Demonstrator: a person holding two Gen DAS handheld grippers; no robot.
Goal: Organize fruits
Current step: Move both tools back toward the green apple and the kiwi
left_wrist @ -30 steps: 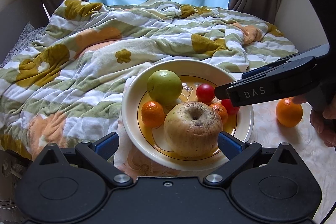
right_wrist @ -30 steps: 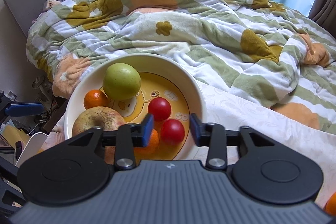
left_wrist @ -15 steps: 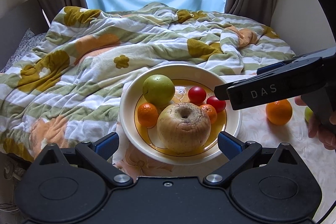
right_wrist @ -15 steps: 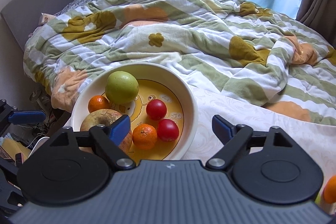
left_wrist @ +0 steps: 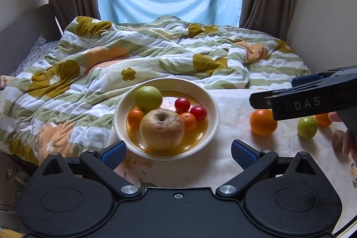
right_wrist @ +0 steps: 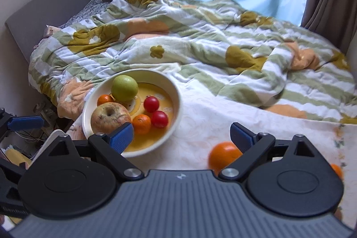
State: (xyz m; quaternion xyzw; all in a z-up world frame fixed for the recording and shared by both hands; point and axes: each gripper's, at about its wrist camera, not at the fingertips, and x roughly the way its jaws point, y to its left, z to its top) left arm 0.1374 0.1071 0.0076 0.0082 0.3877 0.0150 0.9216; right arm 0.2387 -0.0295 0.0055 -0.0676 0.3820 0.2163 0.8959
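A white bowl with a yellow inside stands on the pale tablecloth. It holds a green apple, a big russet apple, two mandarins and two red tomatoes. My left gripper hangs open and empty, back from the bowl's near rim. Right of the bowl, my right gripper is wide open with nothing between its fingers, above bare cloth. An orange lies half hidden behind its right finger. From the left wrist view the right gripper hovers over that orange.
More fruit lies on the cloth at the right: a small green fruit, another orange and a kiwi by a person's hand. A rumpled flowered blanket covers the bed behind the bowl. Curtains and a window stand beyond.
The right gripper's jaws, close around a red tomato in the bowl, opened wide and left it there. Both grippers drew back and up from the bowl; the right one moved rightward.
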